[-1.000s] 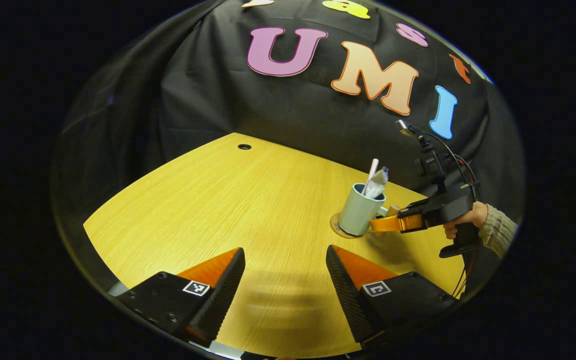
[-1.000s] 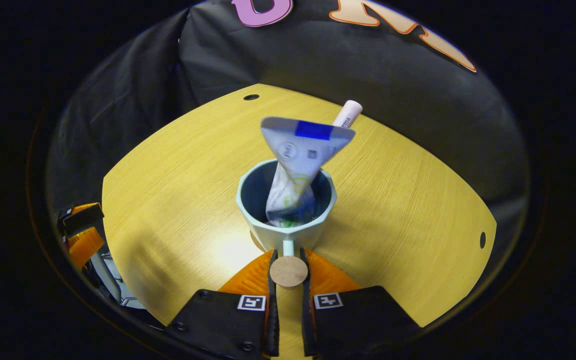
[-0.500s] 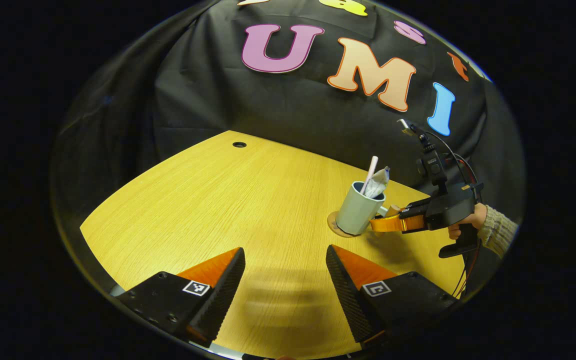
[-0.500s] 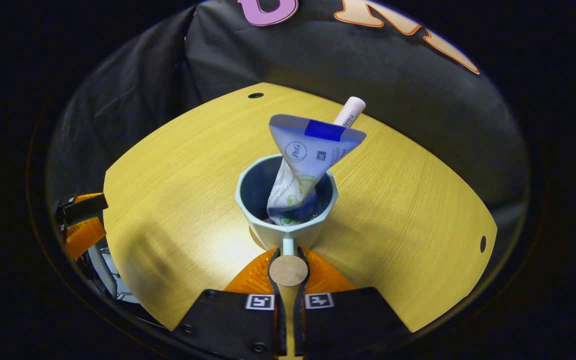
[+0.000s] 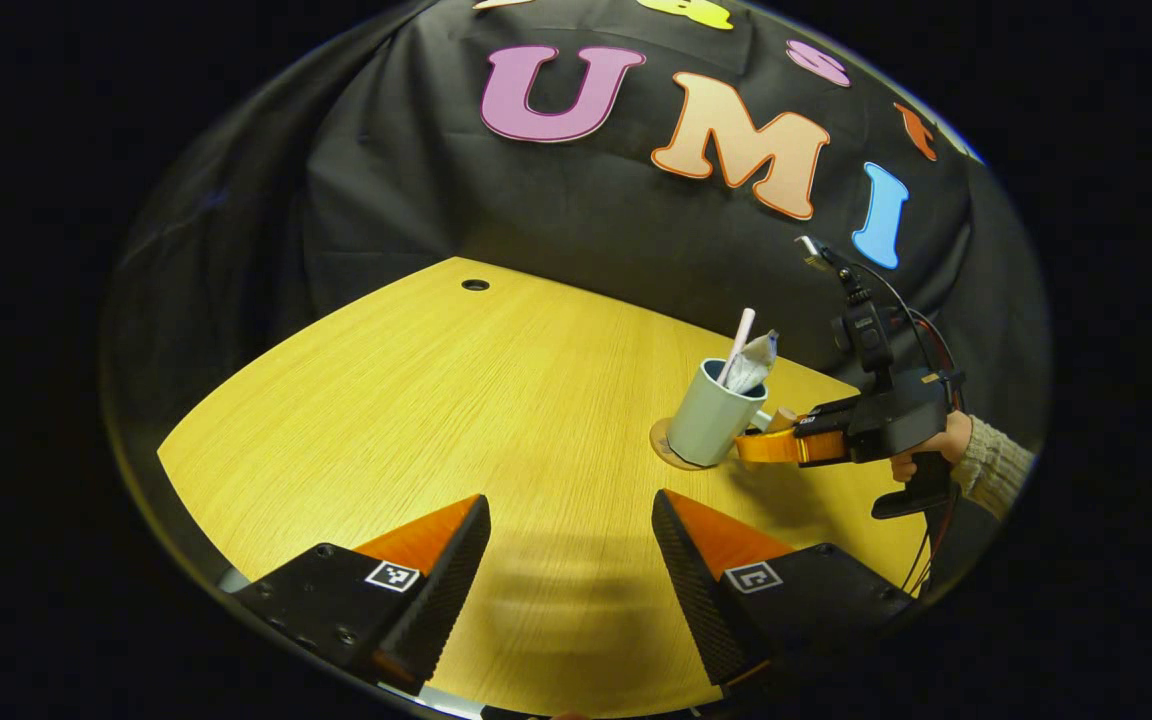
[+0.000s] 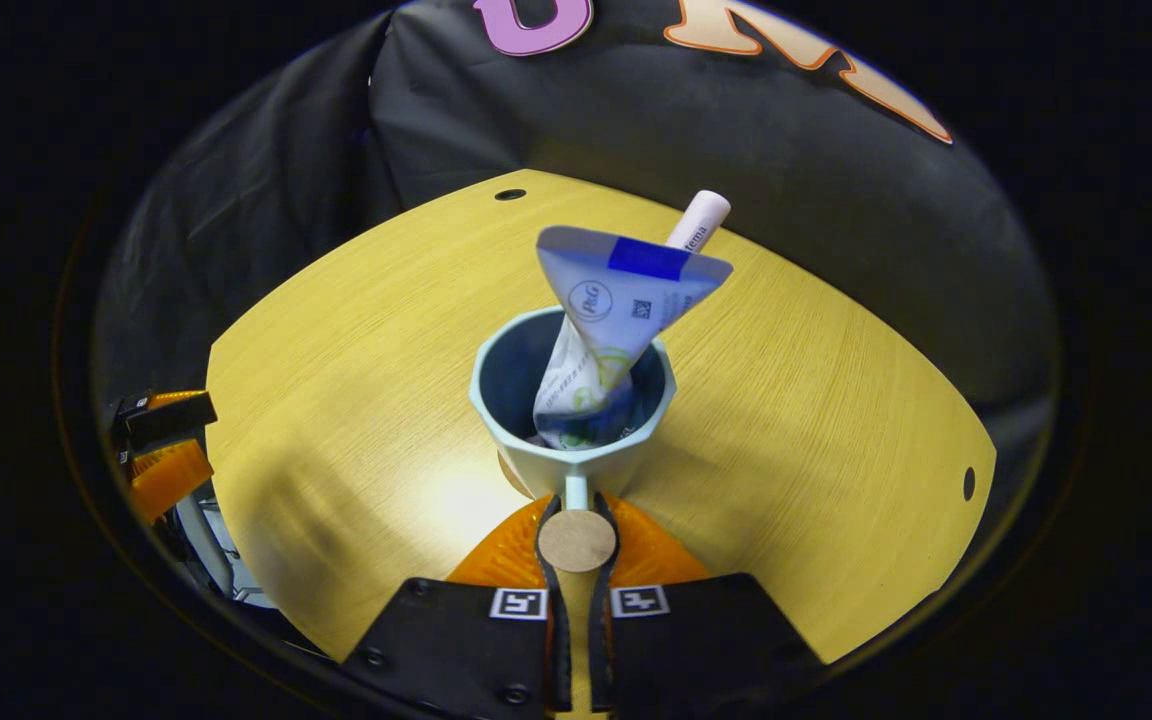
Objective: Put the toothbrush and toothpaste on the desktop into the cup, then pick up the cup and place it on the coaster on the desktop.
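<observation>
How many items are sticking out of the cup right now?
2: the toothpaste and the toothbrush behind it, both leaning in the cup.

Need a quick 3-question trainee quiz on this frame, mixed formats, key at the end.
1. True or false: the toothpaste and the toothbrush both stand inside the cup.
2. Multiple choice: the right gripper is A) open above the cup, B) shut on the cup's handle, C) shut on the toothbrush.
3. Fill in: in the left gripper view, the cup stands on the ____, while the left gripper is open over the bare table.

Key: 1 true; 2 B; 3 coaster.
</observation>
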Available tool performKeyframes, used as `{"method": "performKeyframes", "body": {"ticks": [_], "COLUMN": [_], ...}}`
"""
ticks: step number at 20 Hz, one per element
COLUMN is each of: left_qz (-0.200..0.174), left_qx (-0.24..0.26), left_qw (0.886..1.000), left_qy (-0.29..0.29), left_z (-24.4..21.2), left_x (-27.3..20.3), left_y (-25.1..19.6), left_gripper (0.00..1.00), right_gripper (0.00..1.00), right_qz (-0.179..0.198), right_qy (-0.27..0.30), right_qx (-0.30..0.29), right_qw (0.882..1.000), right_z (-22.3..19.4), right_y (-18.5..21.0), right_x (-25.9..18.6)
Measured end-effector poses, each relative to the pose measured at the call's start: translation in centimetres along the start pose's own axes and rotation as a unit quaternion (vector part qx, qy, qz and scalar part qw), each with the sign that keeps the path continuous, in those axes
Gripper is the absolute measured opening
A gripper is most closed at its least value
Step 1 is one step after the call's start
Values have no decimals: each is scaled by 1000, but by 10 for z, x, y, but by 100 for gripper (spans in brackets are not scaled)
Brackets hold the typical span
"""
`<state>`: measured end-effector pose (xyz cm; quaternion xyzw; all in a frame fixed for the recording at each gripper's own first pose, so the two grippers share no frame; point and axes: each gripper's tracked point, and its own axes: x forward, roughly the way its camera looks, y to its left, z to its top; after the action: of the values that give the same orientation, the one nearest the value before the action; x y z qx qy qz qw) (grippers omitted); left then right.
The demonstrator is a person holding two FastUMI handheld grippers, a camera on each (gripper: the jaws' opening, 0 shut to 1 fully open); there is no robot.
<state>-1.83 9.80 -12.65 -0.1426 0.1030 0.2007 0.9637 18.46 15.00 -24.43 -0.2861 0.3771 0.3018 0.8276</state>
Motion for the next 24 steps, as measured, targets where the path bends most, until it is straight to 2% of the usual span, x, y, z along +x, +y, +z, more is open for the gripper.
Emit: {"method": "performKeyframes", "body": {"ticks": [2, 3, 4, 5, 6, 12, 14, 17, 20, 24], "left_qz": [0, 1, 0, 0, -2, -13, -18, -29, -47, -81], "left_qx": [1, 3, 4, 5, 6, 12, 14, 26, 44, 58], "left_qw": [1000, 1000, 1000, 1000, 1000, 1000, 1000, 999, 998, 995], "left_qy": [2, 1, 0, 2, 3, 6, 5, 1, -5, -14], "left_z": [2, -1, -2, -2, -2, -5, -3, 5, 17, 34], "left_x": [1, -1, -1, -2, -1, -1, -2, -7, -4, -4], "left_y": [-1, 2, 2, 2, 2, 1, 0, -9, -27, -55], "left_gripper": [94, 94, 94, 94, 94, 94, 94, 94, 94, 94], "right_gripper": [22, 26, 25, 27, 49, 83, 100, 100, 100, 100], "right_qz": [-3, -6, -10, -1, 4, -2, -10, -32, -54, -99], "right_qy": [16, 16, 16, 16, 15, -11, -27, -58, -102, -181], "right_qx": [-9, -10, -7, 3, 15, 30, 38, 66, 109, 173], "right_qw": [1000, 1000, 1000, 1000, 1000, 999, 999, 996, 987, 963], "right_z": [-6, -7, -9, -10, -9, -5, 0, 5, 3, 9], "right_y": [2, 3, 4, 10, 11, 8, 3, -7, -14, -24], "right_x": [9, 14, 20, 22, 22, 10, 2, -23, -61, -127]}}
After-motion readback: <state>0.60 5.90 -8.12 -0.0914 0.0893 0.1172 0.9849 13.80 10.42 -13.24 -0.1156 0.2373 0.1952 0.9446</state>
